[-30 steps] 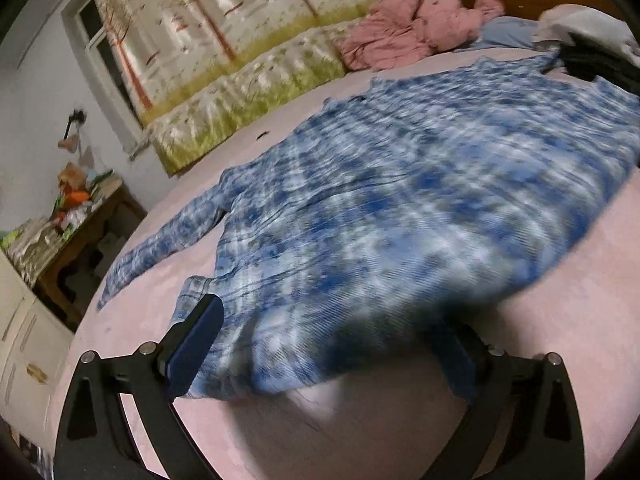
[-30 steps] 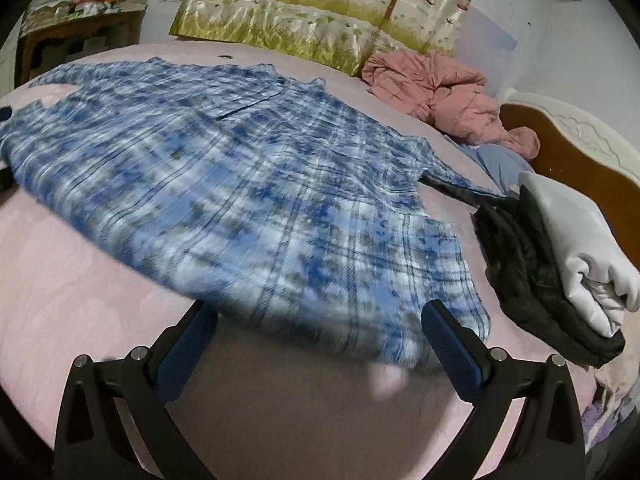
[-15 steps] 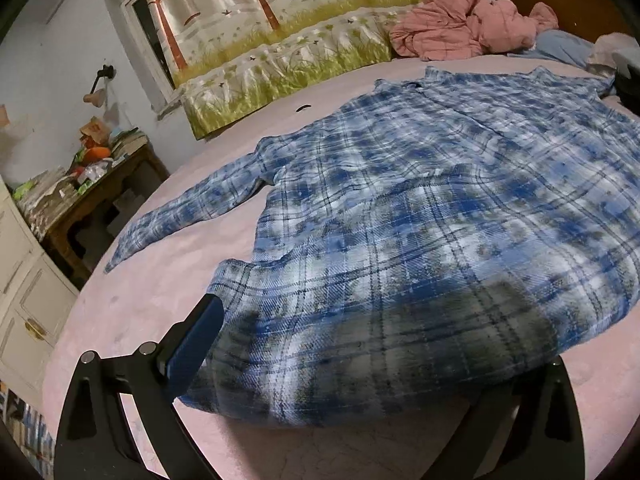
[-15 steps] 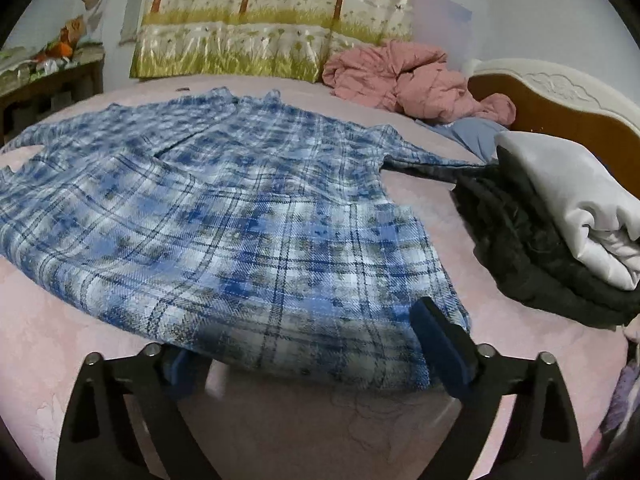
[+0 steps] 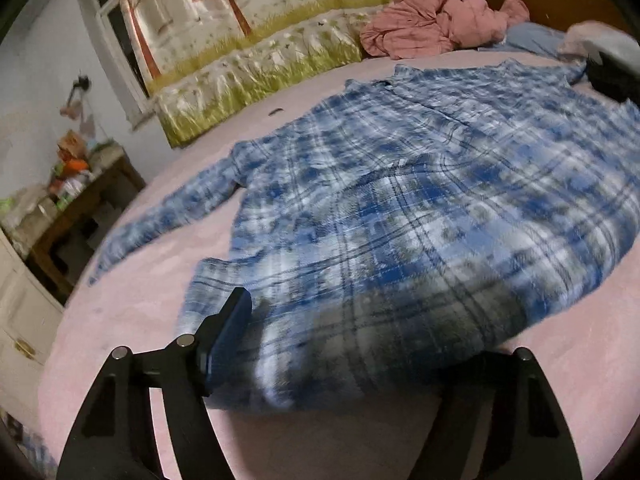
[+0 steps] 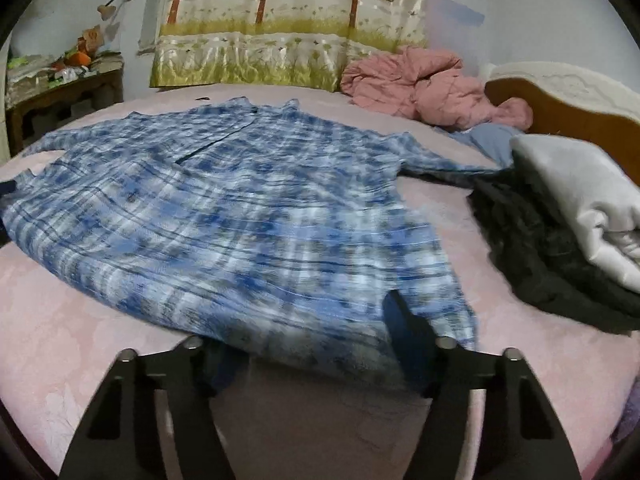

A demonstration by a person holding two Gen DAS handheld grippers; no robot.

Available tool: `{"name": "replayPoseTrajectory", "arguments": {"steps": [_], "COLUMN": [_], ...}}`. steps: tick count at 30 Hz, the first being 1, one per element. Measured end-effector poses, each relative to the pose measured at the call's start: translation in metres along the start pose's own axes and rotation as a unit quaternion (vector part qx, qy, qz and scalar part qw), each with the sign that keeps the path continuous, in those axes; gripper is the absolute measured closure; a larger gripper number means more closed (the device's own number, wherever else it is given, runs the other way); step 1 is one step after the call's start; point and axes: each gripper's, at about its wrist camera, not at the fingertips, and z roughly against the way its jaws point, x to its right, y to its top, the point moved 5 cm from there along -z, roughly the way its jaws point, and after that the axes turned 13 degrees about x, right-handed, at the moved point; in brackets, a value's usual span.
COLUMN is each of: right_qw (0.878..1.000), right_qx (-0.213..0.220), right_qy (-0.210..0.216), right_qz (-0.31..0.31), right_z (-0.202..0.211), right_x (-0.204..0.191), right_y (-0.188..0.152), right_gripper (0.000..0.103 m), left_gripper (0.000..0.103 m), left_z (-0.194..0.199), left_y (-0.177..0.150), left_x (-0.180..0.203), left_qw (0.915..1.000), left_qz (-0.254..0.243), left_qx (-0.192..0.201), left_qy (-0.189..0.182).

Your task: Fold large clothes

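Nearest me, my left gripper is closing over the bottom hem of the blue plaid shirt. One blue pad sits on top of the cloth at the hem's left corner; the other is hidden beneath the fabric, so I cannot tell whether it is pinching yet.

My right gripper is closing on the same hem at its right corner. The cloth lies between its jaws, one pad above and one partly underneath.

The shirt lies spread flat, front up, on the pink bed, hem toward the near edge, collar toward the far edge, one sleeve trailing to the bed's left side.

To do this well, I judge each pad should bite fully into both layers right at the corners, so the hem lifts evenly and stays taut between my hands.

Along the right edge lies a pile of dark and white clothes. Beyond the collar is a crumpled pink quilt, then the tree-print curtain.
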Motion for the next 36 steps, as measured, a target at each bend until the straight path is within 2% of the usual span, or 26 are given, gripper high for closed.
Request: {"name": "replayPoseTrajectory", "arguments": {"steps": [3,4,5,6,7,8,9,12,15,18,20,21,24,26,29,31,32,33,35,36], "right_qw": [0.999,0.999,0.999,0.999,0.999,1.000,1.000,0.999,0.998,0.998,0.999,0.998,0.996,0.994,0.992,0.992,0.992,0.991,0.990,0.991], "right_qx": [0.002,0.003,0.005,0.008,0.011,0.012,0.008,0.018,0.035,0.022,0.003,-0.009,-0.060,-0.084,-0.101,-0.107,-0.111,-0.115,-0.115,-0.110], "right_qy": [-0.043,-0.047,-0.045,-0.041,-0.032,-0.020,-0.010,0.006,0.017,0.006,0.003,0.007,0.024,0.033,0.035,0.036,0.038,0.039,0.032,0.023], "right_qz": [0.016,0.012,0.003,-0.004,-0.006,-0.007,-0.008,-0.029,-0.051,-0.053,-0.052,-0.054,-0.067,-0.068,-0.061,-0.052,-0.050,-0.053,-0.070,-0.079], "right_z": [0.001,0.001,0.001,0.001,0.001,0.001,-0.001,0.003,0.001,-0.025,-0.056,-0.071,-0.125,-0.153,-0.179,-0.188,-0.193,-0.196,-0.195,-0.193], "right_x": [0.014,0.019,0.025,0.029,0.031,0.032,0.032,0.038,0.048,0.053,0.056,0.057,0.057,0.054,0.052,0.050,0.050,0.051,0.058,0.063], "right_y": [0.001,0.001,0.001,0.002,0.003,0.004,0.006,0.019,0.046,0.078,0.098,0.103,0.108,0.105,0.101,0.099,0.099,0.098,0.097,0.097], "right_gripper": [0.057,0.069,0.074,0.079,0.087,0.092,0.097,0.099,0.099,0.099,0.099,0.099,0.099,0.099,0.099,0.098,0.097,0.087,0.059,0.027], "left_gripper": [0.030,0.031,0.033,0.050,0.083,0.095,0.099,0.100,0.099,0.096,0.092,0.088,0.085,0.081,0.068,0.046,0.040,0.032,0.023,0.018], "left_z": [0.001,-0.001,-0.003,-0.005,-0.004,-0.003,-0.001,0.004,-0.004,-0.040,-0.072,-0.090,-0.139,-0.162,-0.181,-0.187,-0.190,-0.191,-0.182,-0.174], "left_y": [0.001,0.001,0.000,0.001,0.002,0.004,0.006,0.021,0.051,0.083,0.095,0.099,0.098,0.095,0.089,0.083,0.079,0.076,0.072,0.070], "left_x": [-0.005,-0.007,-0.010,-0.012,-0.014,-0.016,-0.018,-0.026,-0.040,-0.058,-0.062,-0.064,-0.067,-0.069,-0.069,-0.074,-0.077,-0.081,-0.085,-0.086], "left_qw": [0.9983,0.9981,0.9985,0.9988,0.9988,0.9989,0.9991,0.9992,0.9995,0.9974,0.9940,0.9920,0.9816,0.9764,0.9736,0.9713,0.9701,0.9691,0.9702,0.9721], "left_qz": [-0.041,-0.045,-0.043,-0.038,-0.036,-0.033,-0.026,-0.010,0.010,0.058,0.067,0.070,0.091,0.106,0.118,0.138,0.150,0.162,0.172,0.173], "left_qx": [0.018,0.018,0.015,0.014,0.018,0.024,0.029,0.039,0.030,-0.021,-0.064,-0.082,-0.136,-0.151,-0.158,-0.159,-0.159,-0.154,-0.131,-0.117], "left_qy": [0.038,0.038,0.031,0.028,0.027,0.023,0.017,0.003,0.000,-0.038,-0.059,-0.065,-0.099,-0.113,-0.115,-0.112,-0.107,-0.104,-0.109,-0.107]}}
